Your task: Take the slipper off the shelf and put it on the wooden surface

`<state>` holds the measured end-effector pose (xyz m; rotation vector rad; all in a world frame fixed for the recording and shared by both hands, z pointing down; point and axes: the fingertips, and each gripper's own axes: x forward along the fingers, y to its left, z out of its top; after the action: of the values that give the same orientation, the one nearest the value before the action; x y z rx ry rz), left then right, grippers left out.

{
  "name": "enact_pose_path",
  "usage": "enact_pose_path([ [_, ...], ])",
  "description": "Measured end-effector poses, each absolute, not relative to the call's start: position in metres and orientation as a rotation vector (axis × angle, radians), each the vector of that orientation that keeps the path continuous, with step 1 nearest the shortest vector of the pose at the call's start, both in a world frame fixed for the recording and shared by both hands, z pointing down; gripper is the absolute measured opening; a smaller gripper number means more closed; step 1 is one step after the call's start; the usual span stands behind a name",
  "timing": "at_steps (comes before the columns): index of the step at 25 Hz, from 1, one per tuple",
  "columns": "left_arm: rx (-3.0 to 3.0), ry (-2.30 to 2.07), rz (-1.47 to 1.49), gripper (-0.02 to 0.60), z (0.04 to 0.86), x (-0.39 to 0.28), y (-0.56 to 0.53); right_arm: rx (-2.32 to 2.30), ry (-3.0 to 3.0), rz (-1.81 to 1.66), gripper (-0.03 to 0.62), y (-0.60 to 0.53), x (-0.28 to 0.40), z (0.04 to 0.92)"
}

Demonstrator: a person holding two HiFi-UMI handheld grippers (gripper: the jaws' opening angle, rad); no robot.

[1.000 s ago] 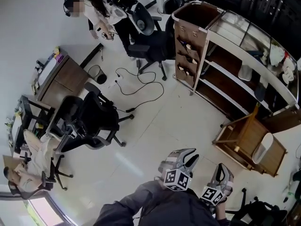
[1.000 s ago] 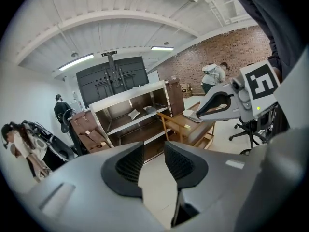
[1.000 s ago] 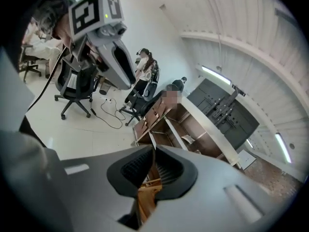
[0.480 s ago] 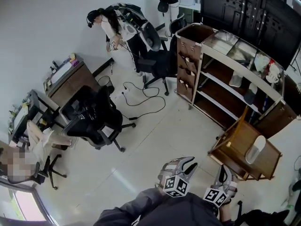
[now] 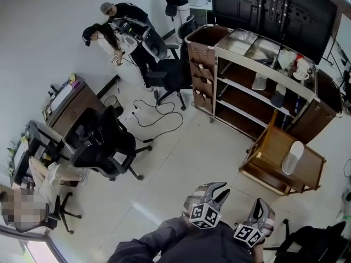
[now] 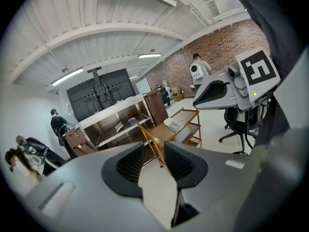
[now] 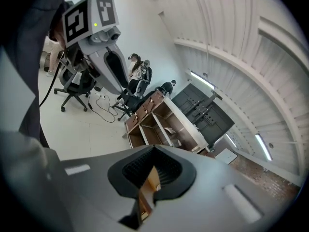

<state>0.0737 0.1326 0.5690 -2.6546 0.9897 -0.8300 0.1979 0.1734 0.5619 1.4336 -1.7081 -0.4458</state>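
Note:
A wooden shelf unit (image 5: 258, 100) stands at the upper right of the head view, with two pale slippers (image 5: 259, 82) (image 5: 278, 96) on its upper shelf. Below it, a white slipper (image 5: 292, 156) lies on the top of a low wooden cart (image 5: 266, 147). Both grippers hang low by the person's body, far from shelf and cart. My left gripper (image 5: 218, 189) (image 6: 153, 151) is open and holds nothing; past its jaws I see the cart's slipper (image 6: 175, 123). My right gripper (image 5: 259, 203) (image 7: 153, 149) is shut and empty, facing the shelf unit (image 7: 154, 120).
Black office chairs (image 5: 104, 141) (image 5: 167, 73) stand on the white floor to the left, with a cable (image 5: 156, 111) trailing between them. A desk (image 5: 71, 100) lines the left wall. Two people (image 5: 118, 29) are at the back. A dark bag (image 5: 312, 245) lies at bottom right.
The head view has swung, so the shelf and cart now sit further left and more of the dark rear wall shows. Both grippers stay low near the body.

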Motion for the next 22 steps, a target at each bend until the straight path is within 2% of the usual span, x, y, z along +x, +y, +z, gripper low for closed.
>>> enact_pose_path([
  [6,-2.651,0.906,-0.782,0.147,0.559,0.076,0.153,1.474,-1.641,-0.451,0.000,0.206,0.194,0.553],
  [22,-2.686,0.935,-0.778,0.147,0.565,0.013,0.244,1.463,-1.703,-0.471,0.000,0.266,0.117,0.543],
])
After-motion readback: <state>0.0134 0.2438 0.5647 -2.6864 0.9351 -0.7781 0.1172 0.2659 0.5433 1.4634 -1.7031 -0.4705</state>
